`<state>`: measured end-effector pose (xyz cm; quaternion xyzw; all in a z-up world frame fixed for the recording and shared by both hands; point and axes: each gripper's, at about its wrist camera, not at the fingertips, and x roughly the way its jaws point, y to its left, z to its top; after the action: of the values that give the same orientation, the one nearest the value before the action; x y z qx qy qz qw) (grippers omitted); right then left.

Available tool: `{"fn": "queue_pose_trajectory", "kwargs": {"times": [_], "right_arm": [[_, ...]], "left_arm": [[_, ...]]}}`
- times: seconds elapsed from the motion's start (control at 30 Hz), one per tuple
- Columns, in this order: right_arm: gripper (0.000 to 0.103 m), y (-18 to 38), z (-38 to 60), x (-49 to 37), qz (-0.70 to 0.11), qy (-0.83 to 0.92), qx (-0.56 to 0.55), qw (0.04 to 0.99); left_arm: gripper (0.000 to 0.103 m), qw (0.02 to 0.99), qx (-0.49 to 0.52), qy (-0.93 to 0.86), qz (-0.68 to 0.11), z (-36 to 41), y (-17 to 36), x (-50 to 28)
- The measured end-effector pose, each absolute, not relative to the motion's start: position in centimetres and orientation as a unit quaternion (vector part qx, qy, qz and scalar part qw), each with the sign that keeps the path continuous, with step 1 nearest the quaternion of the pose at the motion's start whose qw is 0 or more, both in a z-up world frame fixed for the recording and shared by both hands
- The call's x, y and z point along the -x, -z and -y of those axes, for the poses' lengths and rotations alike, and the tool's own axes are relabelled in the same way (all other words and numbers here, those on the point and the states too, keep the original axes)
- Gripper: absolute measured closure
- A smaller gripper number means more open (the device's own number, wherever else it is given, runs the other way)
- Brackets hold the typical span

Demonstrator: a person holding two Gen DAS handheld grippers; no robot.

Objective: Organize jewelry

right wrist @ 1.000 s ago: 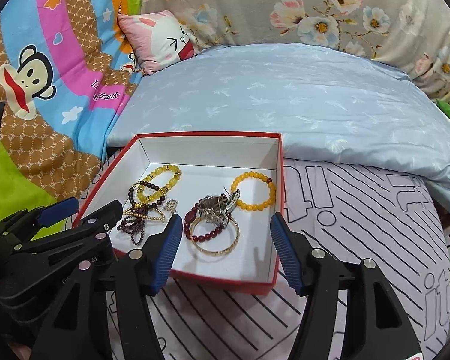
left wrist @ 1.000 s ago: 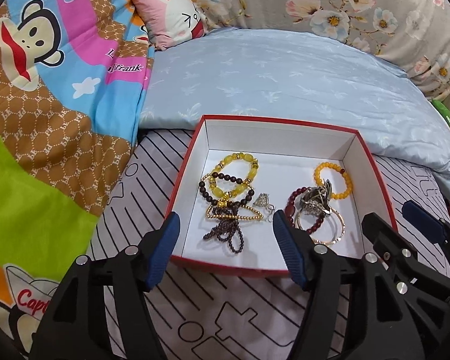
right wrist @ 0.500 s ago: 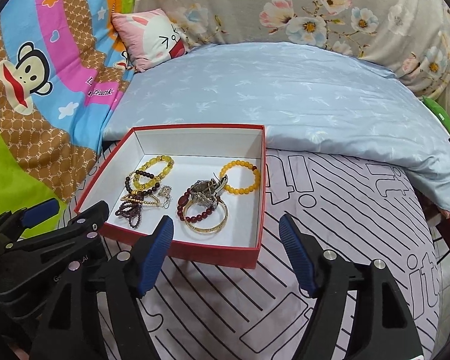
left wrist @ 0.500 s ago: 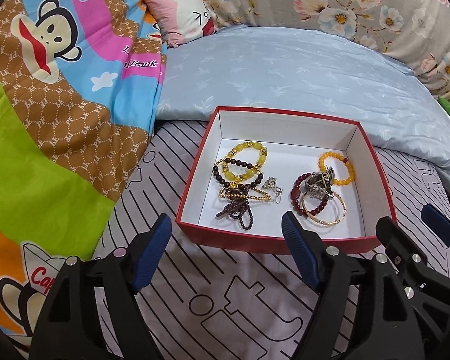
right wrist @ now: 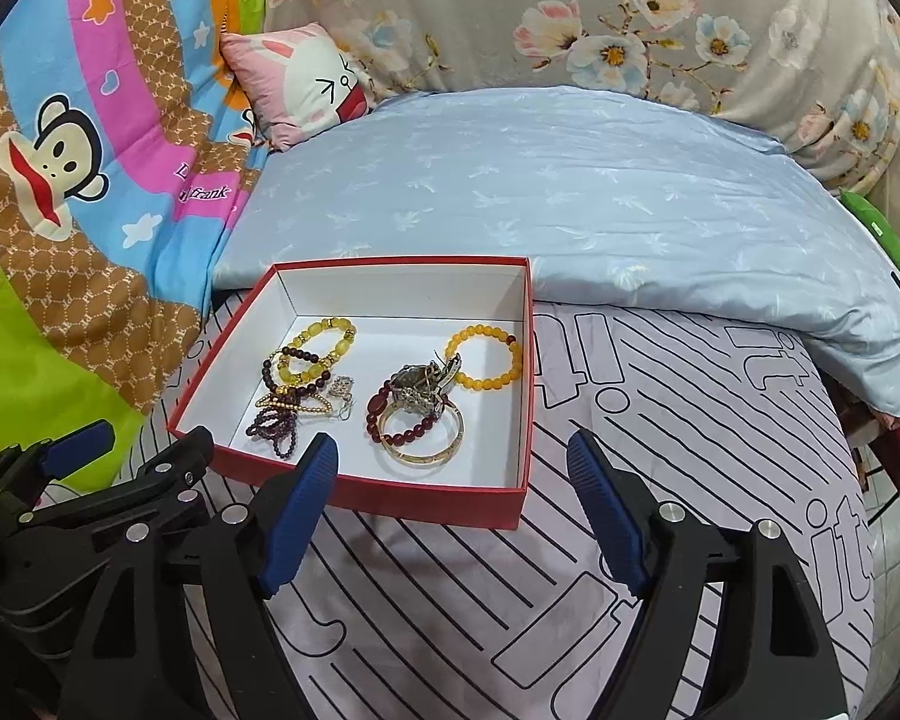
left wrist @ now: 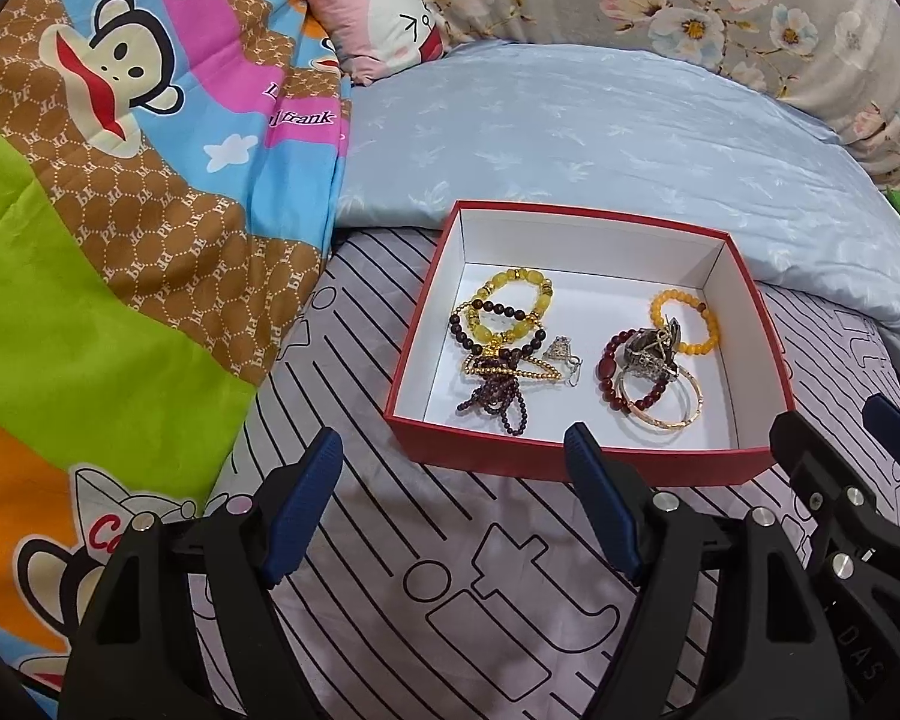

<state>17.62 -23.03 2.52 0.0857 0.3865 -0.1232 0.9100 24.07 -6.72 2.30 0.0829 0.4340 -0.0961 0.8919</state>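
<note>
Red box (left wrist: 576, 462) sits on the striped bed sheet (left wrist: 450, 570), approx 1 o'clock from the left gripper (left wrist: 450, 504) and 11 o'clock from the right gripper (right wrist: 450, 504).

Left gripper: jaws wide apart, nothing btwn them. Right gripper: jaws opening, also empty. Both sit just short of the box's near wall.

Inside the box, jewelry is in two heaps: yellow bead bracelet (left wrist: 513, 312) w/ dark beads and gold chain (left wrist: 510, 367) at 9 o'clock; red bead bracelet (left wrist: 615, 372), gold bangle (left wrist: 666, 414) and a metal piece at 3 o'clock, orange bracelet (left wrist: 687, 321) behind.

Risks, prob.:
- Strands overlap, so pinching one could drag its neighbours out.
- Light box on soft bedding may slide or tip if a finger bumps the wall.
- Thin chain could slip from the pads.
</note>
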Motion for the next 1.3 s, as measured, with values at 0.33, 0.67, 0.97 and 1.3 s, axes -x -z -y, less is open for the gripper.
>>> {"fn": "queue_pose_trajectory", "kwargs": {"times": [0.33,0.67,0.97,1.3], "right_arm": [[0.027,-2.83,22.66,-17.24,-0.382,0.126,-0.082,0.912],[0.027,-2.96,22.58,-16.96,-0.38,0.127,-0.085,0.912],[0.027,-2.94,22.59,-16.96,-0.381,0.127,-0.085,0.912],[0.027,-2.84,22.73,-16.84,-0.383,0.127,-0.089,0.911]], "left_arm": [[0.031,0.892,-0.078,0.093,-0.435,6.45,-2.71,-23.74],[0.031,0.893,-0.077,0.093,-0.433,6.53,-2.87,-23.63],[0.031,0.893,-0.077,0.092,-0.434,6.53,-2.91,-23.58],[0.031,0.892,-0.076,0.092,-0.435,6.41,-2.79,-23.56]]}}
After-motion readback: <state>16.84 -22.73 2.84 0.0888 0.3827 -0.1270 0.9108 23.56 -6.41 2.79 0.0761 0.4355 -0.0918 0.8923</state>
